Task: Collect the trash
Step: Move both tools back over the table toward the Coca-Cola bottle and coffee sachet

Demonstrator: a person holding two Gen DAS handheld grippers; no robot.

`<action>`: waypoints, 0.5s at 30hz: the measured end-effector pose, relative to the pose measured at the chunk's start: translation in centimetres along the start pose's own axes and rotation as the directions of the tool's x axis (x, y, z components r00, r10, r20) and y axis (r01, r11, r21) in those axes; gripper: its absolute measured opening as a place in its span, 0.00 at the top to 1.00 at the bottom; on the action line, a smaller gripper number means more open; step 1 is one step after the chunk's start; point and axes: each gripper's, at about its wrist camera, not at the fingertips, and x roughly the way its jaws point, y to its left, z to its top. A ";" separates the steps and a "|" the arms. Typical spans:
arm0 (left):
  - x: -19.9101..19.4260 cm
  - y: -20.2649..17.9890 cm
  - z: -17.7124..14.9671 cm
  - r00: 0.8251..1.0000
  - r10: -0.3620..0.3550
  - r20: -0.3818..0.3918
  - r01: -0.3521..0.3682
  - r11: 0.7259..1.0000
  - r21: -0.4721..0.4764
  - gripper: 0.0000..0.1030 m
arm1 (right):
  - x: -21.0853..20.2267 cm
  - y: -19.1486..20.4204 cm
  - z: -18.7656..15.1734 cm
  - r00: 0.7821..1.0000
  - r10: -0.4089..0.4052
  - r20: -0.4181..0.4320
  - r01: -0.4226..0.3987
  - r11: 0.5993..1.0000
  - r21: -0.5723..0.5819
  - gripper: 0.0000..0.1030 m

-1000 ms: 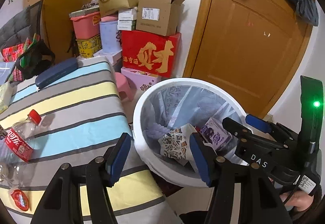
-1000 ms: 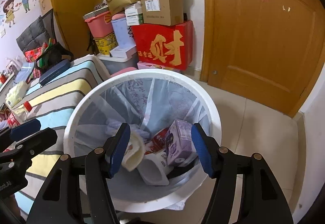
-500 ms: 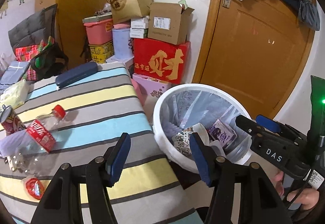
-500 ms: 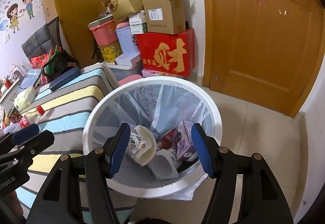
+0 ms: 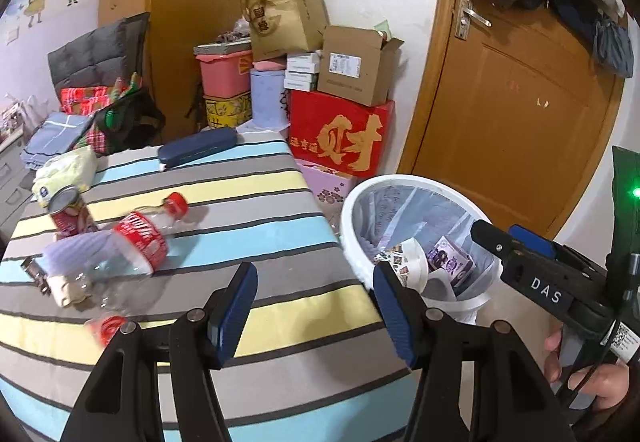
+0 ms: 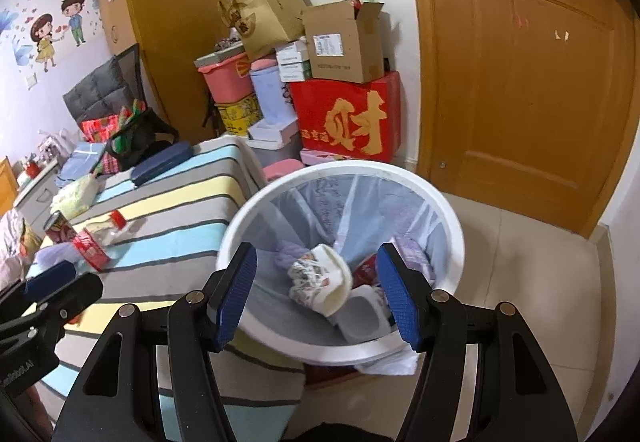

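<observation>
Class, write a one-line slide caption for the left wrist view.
Open left gripper above striped bedcover; plastic bottle and can uncollected beside lined white bin.

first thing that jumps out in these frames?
The white trash bin beside the striped bed, already holding wrappers and a purple carton. Then the red-labelled plastic bottle and can lying on the bed, and the red box with gold lettering stacked by the door.

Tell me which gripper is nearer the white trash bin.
Right. The right gripper hangs over the white trash bin; the left gripper is beside it, above the striped bedspread.
</observation>
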 end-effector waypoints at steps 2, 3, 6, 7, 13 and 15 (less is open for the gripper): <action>-0.6 0.6 -0.3 1.000 0.004 0.009 -0.004 1.000 -0.006 0.42 | -0.1 0.6 0.0 1.000 -0.004 0.007 0.004 1.000 -0.005 0.38; -1.0 1.0 -0.4 1.000 0.014 0.011 -0.014 1.000 -0.013 0.42 | -0.2 0.9 -0.1 1.000 0.001 0.009 -0.001 1.000 -0.007 0.38; -2.1 2.2 -0.7 0.999 0.036 0.025 -0.036 0.999 -0.028 0.42 | -0.4 2.0 -0.4 1.000 0.025 0.012 -0.024 1.000 -0.015 0.38; -2.5 2.4 -0.9 0.999 0.045 0.030 -0.044 0.999 -0.030 0.42 | -0.5 2.3 -0.5 1.000 0.028 0.014 -0.027 0.999 -0.019 0.38; -4.2 4.7 -1.5 0.995 0.089 0.048 -0.087 0.995 -0.047 0.42 | -0.7 4.7 -1.0 0.998 0.068 0.013 -0.067 0.996 -0.054 0.38; -4.7 5.6 -1.7 0.993 0.103 0.051 -0.100 0.993 -0.062 0.42 | -0.8 5.4 -1.2 0.997 0.082 0.009 -0.081 0.995 -0.066 0.38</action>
